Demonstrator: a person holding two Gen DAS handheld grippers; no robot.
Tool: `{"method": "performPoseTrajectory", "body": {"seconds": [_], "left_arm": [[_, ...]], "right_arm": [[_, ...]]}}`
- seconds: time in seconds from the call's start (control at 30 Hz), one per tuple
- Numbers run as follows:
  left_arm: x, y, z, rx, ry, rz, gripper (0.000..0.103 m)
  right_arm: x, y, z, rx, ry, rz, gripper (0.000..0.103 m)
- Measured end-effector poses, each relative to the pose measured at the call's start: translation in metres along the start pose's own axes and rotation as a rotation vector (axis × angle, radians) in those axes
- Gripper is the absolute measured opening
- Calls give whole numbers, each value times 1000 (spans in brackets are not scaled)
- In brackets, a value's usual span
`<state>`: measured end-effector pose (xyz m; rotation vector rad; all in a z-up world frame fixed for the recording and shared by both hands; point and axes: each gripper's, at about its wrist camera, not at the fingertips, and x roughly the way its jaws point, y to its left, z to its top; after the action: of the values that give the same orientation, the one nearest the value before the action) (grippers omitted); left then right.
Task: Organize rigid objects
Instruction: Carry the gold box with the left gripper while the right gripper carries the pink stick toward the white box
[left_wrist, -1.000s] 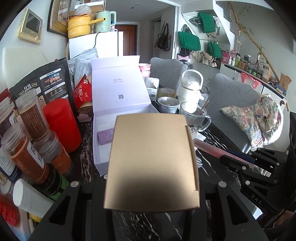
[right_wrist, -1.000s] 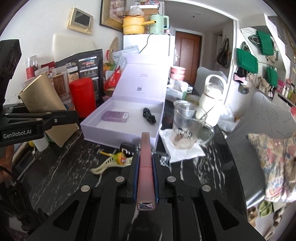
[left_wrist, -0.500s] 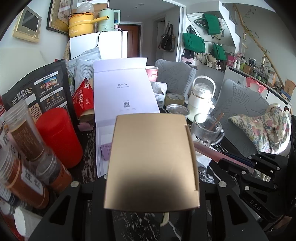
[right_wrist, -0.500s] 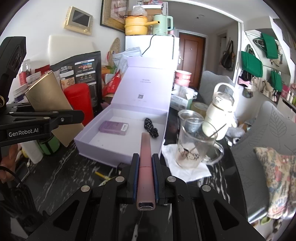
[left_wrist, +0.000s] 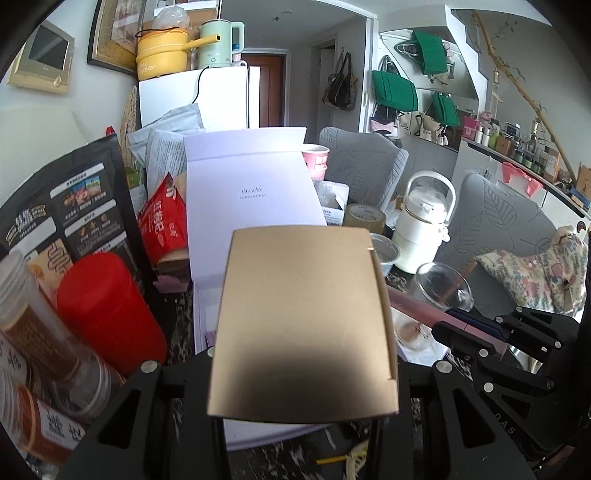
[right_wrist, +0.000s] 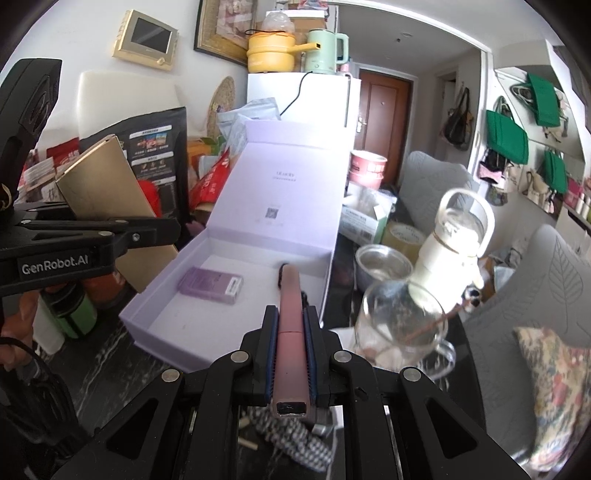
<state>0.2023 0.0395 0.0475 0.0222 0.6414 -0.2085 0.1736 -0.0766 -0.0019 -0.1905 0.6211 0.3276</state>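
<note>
The left gripper (left_wrist: 303, 387) has its jaws closed on a flat gold box (left_wrist: 306, 325), gripping it by the two side edges so that it tilts up over the near end of the open lilac gift box (right_wrist: 236, 295). Seen from the right wrist, the gold box (right_wrist: 110, 199) hangs at the left rim of the gift box, just in front of a red canister (left_wrist: 107, 314).

The right gripper (right_wrist: 290, 332) is clamped tight on a slim pink stick (right_wrist: 290, 317) (a pen-like tube, though its exact kind is hard to tell), which lies along the fingers with its far tip over the inside of the gift box. A small purple packet (right_wrist: 210, 285) lies flat on the gift box floor, left of that tip. The lid of the gift box stands propped open behind. A glass mug (right_wrist: 402, 328) sits on the dark marble table (right_wrist: 110, 358) just right of the gift box, with a white kettle (right_wrist: 454, 247) behind it.
</note>
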Motion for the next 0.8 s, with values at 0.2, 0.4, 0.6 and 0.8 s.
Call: {"method": "performPoseTrajectory", "body": {"seconds": [0.2, 0.4, 0.6, 0.8], "left_arm": [[11, 8, 18, 2, -20, 15, 37], [26, 17, 35, -1, -38, 26, 37], [43, 32, 46, -22, -31, 40, 37], [62, 42, 50, -17, -8, 71, 37]], "right_arm": [[15, -4, 17, -5, -22, 0, 13], [32, -11, 36, -10, -36, 13, 13], [51, -14, 54, -8, -49, 19, 13], [71, -16, 67, -1, -54, 34, 13]]}}
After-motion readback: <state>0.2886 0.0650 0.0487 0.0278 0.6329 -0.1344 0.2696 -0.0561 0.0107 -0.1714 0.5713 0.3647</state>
